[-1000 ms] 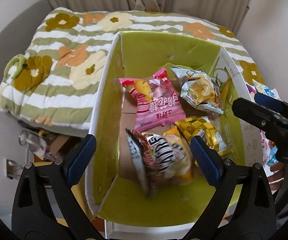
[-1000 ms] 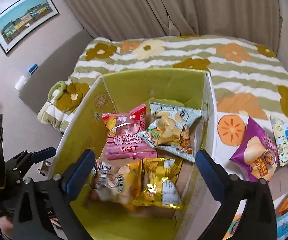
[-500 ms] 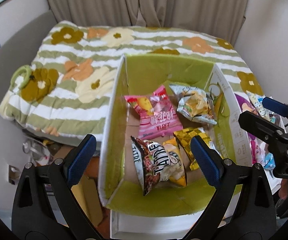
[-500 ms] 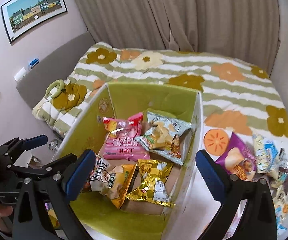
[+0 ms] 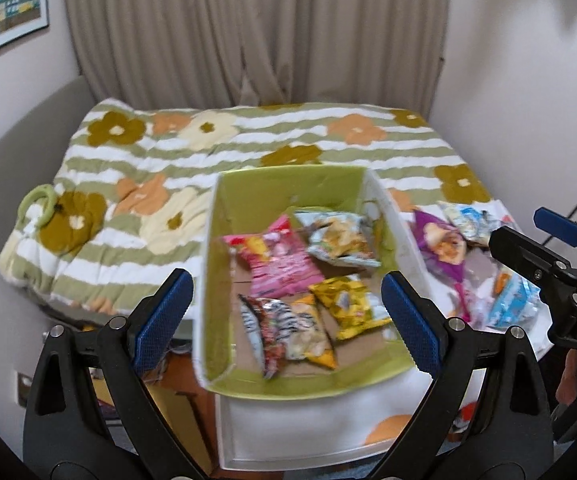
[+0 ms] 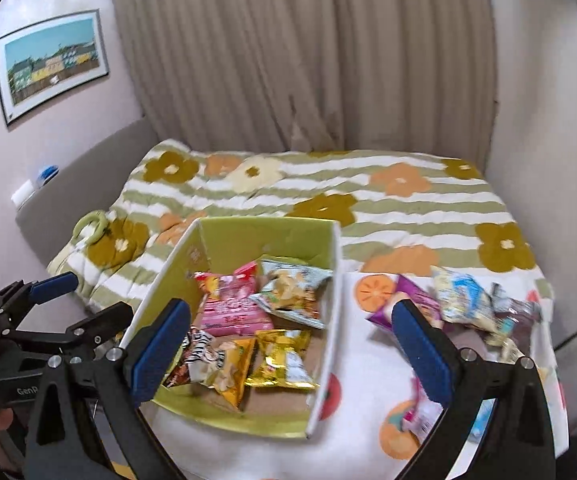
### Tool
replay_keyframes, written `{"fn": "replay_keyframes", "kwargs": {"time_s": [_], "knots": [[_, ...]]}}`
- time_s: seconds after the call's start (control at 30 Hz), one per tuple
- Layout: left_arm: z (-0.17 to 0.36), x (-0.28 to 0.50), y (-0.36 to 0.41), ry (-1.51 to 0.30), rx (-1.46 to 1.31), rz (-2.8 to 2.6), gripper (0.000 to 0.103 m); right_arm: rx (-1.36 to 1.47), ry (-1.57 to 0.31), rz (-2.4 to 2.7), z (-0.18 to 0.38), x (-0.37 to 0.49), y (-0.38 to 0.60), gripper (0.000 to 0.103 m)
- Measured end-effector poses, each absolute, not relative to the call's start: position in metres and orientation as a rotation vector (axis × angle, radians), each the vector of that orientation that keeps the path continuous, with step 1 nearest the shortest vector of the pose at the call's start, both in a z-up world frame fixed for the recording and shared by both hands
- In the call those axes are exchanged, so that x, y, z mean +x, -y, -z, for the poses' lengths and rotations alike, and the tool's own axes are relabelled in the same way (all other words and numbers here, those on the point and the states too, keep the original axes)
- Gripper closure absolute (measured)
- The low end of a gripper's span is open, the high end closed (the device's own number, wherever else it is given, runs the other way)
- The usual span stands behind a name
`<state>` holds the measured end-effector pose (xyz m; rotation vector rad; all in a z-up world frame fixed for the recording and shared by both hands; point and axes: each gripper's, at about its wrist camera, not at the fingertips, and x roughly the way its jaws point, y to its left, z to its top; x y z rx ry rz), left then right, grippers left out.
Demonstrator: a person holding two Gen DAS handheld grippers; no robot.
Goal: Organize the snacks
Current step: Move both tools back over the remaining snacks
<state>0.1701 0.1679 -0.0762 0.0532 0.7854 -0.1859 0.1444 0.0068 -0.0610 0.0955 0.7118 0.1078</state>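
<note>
Four packets boxed, a heap left on the bed to your right.

Your green-lined cardboard box (image 6: 320, 320) on the flower-striped bed (image 6: 368, 208) holds a pink packet (image 6: 230, 308), a pale chip bag (image 6: 292, 292), a gold foil pack (image 6: 284, 364) and a yellow-and-striped bag (image 6: 216, 364). Right of the box, the purple bag (image 5: 442, 240) and the loose pile of snacks (image 6: 484, 308) wait unsorted. Your left tool (image 5: 284, 320) and right tool (image 6: 292, 352) both hang wide open and empty above the box's near end.

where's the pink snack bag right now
The pink snack bag lies inside the green box, toward its far left, beside the pale chip bag.
</note>
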Motion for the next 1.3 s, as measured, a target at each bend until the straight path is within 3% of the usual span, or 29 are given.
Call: {"fn": "replay_keyframes", "kwargs": {"time_s": [0.73,1.3], "knots": [[0.104,0.114,0.056,-0.818,0.018,0.325,0.008,0.176,-0.672,0.122,0.074,0.023,0.215,0.002],[0.255,0.164,0.119,-1.043,0.003,0.348,0.008,0.326,-0.865,0.044,0.209,0.048,0.280,0.002]]}}
